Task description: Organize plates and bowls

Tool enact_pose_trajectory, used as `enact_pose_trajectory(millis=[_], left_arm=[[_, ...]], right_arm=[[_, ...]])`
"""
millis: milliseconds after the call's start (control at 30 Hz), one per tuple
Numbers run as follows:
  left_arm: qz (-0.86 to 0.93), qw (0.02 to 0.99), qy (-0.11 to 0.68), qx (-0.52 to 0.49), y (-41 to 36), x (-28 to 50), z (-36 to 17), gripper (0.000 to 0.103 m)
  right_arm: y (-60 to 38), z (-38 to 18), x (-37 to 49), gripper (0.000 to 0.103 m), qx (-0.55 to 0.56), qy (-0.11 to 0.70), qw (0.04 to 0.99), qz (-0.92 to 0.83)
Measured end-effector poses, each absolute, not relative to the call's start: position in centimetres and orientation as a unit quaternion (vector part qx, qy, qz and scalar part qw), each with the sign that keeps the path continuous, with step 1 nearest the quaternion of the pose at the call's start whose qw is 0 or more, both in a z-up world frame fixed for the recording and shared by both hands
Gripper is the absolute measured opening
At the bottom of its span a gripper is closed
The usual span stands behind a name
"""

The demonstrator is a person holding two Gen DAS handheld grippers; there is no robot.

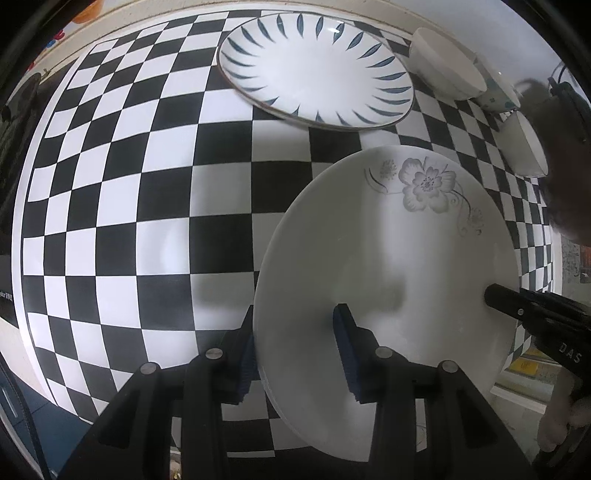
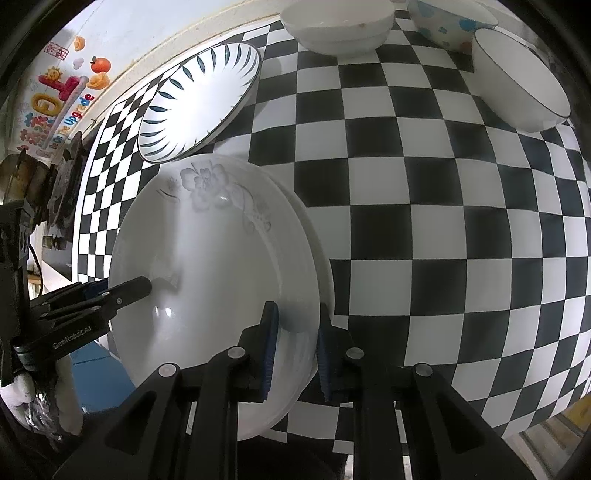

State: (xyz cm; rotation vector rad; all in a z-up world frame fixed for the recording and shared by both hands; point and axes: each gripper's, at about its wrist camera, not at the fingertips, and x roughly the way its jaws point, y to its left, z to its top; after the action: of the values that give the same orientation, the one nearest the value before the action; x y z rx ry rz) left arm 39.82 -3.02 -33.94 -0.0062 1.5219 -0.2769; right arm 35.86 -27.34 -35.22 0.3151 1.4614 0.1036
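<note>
i pinch the flower plate [image 1: 391, 266] with my left gripper [image 1: 295, 347] and right gripper [image 2: 295, 347] on opposite rims, flower end toward the striped plate [image 1: 317, 70], above the tabletop [image 1: 129, 206].

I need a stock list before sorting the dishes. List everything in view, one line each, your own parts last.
floral plate stack: at least two, white, top one with a grey flower, near table edge, held at the rim by both grippers
blue-leaf plate: one, white with dark blue leaf marks, further back on the table
plain white bowl: one, white, far side of the table
dotted bowl: one, white with blue spots, beside the plain one
rimmed bowl: one, white with thin dark rim, far right
checkered table: one, black and white
wall stickers: several, bright colours, on the wall
left gripper: black, blue pads, rim between the pads
right gripper: black, blue pads, astride the opposite rim
</note>
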Motion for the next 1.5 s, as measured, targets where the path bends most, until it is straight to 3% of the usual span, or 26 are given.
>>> enact_pose_trajectory(millis=[767,1500], left_arm=[[-0.117,0.697,0.707,-0.013,-3.3,40.7,-34.3,0.036],[-0.117,0.696,0.708,0.011,-4.3,39.5,-33.5,0.036]], right_arm=[[-29.5,-36.0,36.2,0.021,0.248,0.68,0.689,0.03],[-28.3,-34.9,36.8,0.023,0.2,0.696,0.689,-0.002]])
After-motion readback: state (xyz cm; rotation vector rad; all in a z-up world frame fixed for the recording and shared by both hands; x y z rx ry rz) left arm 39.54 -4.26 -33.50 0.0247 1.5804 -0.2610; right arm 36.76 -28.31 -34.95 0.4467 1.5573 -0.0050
